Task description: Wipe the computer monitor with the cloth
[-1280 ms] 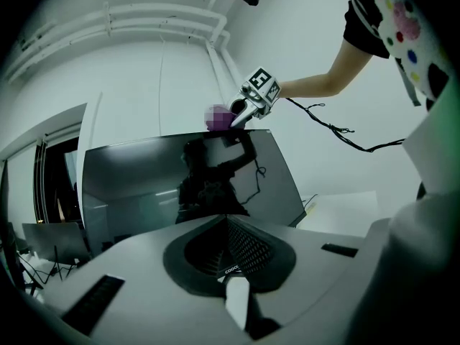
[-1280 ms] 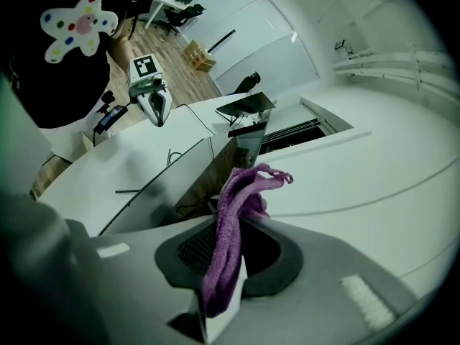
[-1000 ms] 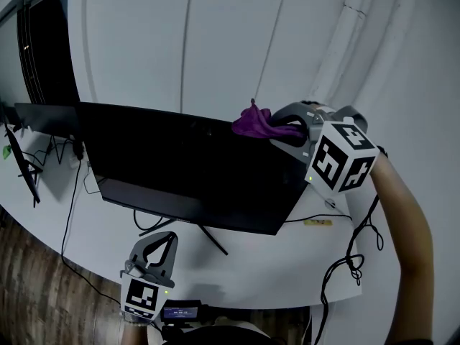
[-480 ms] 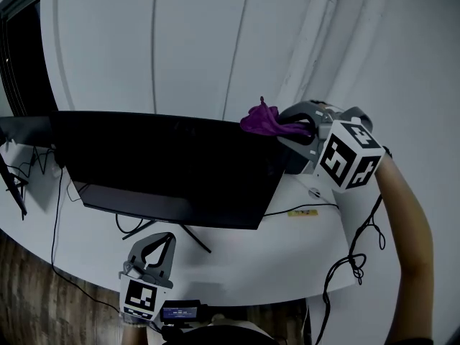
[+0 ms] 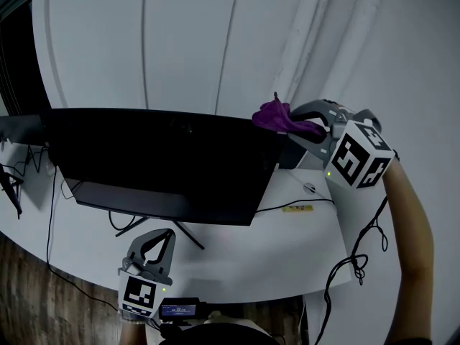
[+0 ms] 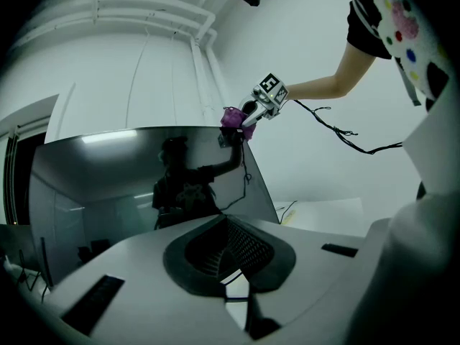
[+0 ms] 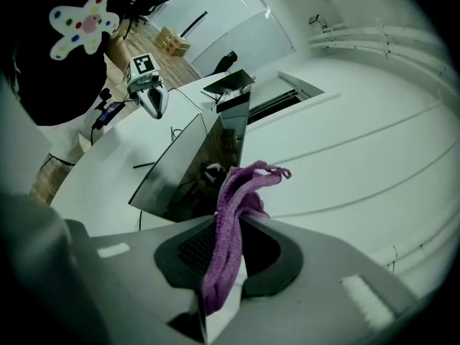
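The black computer monitor [image 5: 158, 165] stands on a white table [image 5: 287, 254], its dark screen reflecting the room in the left gripper view [image 6: 136, 185]. My right gripper [image 5: 310, 126] is shut on a purple cloth [image 5: 276, 114] at the monitor's top right corner. In the right gripper view the cloth [image 7: 233, 225] hangs bunched between the jaws of the right gripper [image 7: 224, 264], with the monitor [image 7: 188, 167] just beyond. My left gripper [image 5: 167, 236] is low by the table's front edge, shut with nothing in it, apart from the monitor. From there the cloth [image 6: 233, 118] shows far off.
The white wall with pipes [image 5: 302, 27] is close behind the monitor. Black cables [image 5: 356, 254] trail over the table's right side, more cables [image 5: 57, 192] at the left. A small yellow label [image 5: 297, 208] lies right of the monitor's stand [image 5: 188, 234]. Wooden floor [image 5: 29, 293] lies below.
My right gripper has carried the cloth rightward along the monitor's top edge to its right corner. The left gripper has stayed by the table's front edge.
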The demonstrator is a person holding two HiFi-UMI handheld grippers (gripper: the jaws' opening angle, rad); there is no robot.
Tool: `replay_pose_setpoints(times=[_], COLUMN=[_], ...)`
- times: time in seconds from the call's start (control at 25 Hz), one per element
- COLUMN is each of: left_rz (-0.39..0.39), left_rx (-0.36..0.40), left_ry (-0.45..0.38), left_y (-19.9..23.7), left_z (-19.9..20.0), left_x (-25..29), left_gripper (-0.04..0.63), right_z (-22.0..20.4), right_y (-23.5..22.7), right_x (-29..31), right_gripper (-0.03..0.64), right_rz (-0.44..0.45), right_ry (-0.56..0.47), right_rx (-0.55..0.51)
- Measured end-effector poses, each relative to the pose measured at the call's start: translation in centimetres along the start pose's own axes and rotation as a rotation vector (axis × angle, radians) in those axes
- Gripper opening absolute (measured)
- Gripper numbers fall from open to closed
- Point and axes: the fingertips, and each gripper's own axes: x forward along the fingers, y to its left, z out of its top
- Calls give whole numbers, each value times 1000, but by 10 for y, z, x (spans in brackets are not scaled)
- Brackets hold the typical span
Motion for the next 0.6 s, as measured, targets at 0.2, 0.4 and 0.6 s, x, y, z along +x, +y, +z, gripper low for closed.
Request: replay_pose_setpoints(times=[0.2,0.4,0.6], left_rz=[4,-3,-7], left_rx=[6,5,9], left_ry=[6,-3,-16], left_y=[-2,-4,-3], left_z=[-4,-1,2], left_x=[-1,-4,-4], left_gripper=[6,5,6], right_z=[-5,-18,-33], right_y=[0,-5,22], right_x=[-6,-15,-22], right_gripper=[78,78,79], right_rz=[-45,-249,-418], right_ry=[-12,-67,-148], right_rx=[47,257,529])
